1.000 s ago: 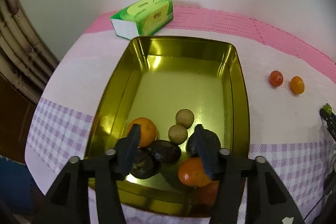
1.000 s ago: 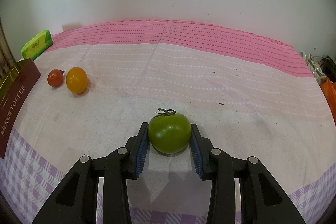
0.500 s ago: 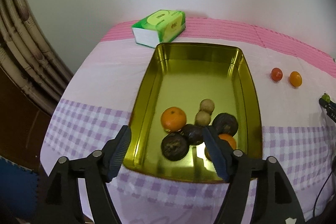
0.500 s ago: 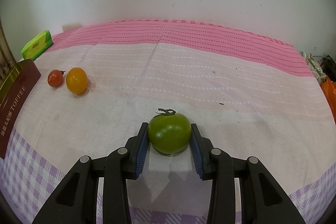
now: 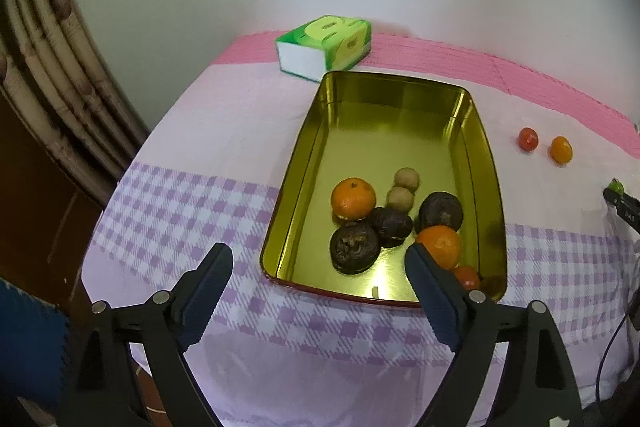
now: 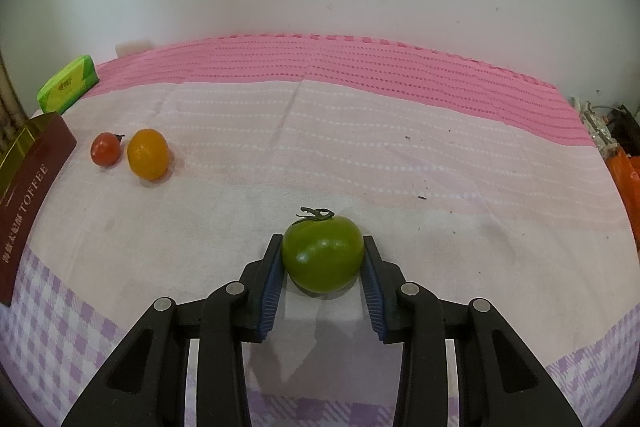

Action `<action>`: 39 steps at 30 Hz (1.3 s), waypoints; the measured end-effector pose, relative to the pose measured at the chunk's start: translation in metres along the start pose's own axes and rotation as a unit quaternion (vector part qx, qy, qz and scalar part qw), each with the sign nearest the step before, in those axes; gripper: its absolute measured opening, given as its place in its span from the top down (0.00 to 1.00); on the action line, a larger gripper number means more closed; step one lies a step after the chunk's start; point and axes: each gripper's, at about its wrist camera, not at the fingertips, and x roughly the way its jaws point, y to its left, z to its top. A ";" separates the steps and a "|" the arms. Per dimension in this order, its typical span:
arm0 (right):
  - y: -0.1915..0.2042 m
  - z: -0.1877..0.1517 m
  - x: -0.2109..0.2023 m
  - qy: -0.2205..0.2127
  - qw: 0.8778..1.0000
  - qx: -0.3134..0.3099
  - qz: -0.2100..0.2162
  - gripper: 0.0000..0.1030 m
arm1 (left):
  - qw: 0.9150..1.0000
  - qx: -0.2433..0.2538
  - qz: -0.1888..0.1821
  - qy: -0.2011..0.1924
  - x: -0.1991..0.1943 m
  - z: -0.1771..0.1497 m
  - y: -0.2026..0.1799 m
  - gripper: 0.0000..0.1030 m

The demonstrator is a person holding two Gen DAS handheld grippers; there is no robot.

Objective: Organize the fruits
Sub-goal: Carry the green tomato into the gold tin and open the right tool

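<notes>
Gripping the round green tomato (image 6: 322, 253) on the pale pink tablecloth (image 6: 360, 155), my right gripper (image 6: 322, 267) has both pads pressed to its sides, and the curled stalk points up. My left gripper (image 5: 316, 287) is opening with nothing between its jaws, hovering at the near end of the rectangular gold tin tray (image 5: 486, 163). That tray's long axis runs away from me, with oranges and dark fruits at its near end.

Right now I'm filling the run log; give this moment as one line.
left gripper: opening, empty, back from gold tin | right gripper: shut on green tomato, on cloth | outside tin: red tomato, orange fruit
</notes>
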 end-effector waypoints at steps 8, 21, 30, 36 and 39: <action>0.039 0.017 -0.030 -0.018 0.998 -0.030 0.043 0.63 | 0.998 -0.059 0.014 0.013 0.008 0.000 0.024 0.08; 0.172 0.033 -0.069 -0.035 0.981 -0.116 0.155 0.63 | 0.996 -0.081 0.029 0.011 0.007 0.000 0.037 0.06; 0.250 0.033 -0.080 -0.037 0.965 -0.170 0.199 0.63 | 0.992 -0.116 0.051 0.020 0.012 0.000 0.054 0.06; 0.287 0.026 -0.079 -0.029 0.954 -0.201 0.219 0.63 | 0.985 -0.154 0.075 0.033 0.017 -0.003 0.072 0.06; 0.299 0.022 -0.074 -0.022 0.952 -0.211 0.222 0.63 | 0.983 -0.160 0.078 0.034 0.018 -0.004 0.075 0.06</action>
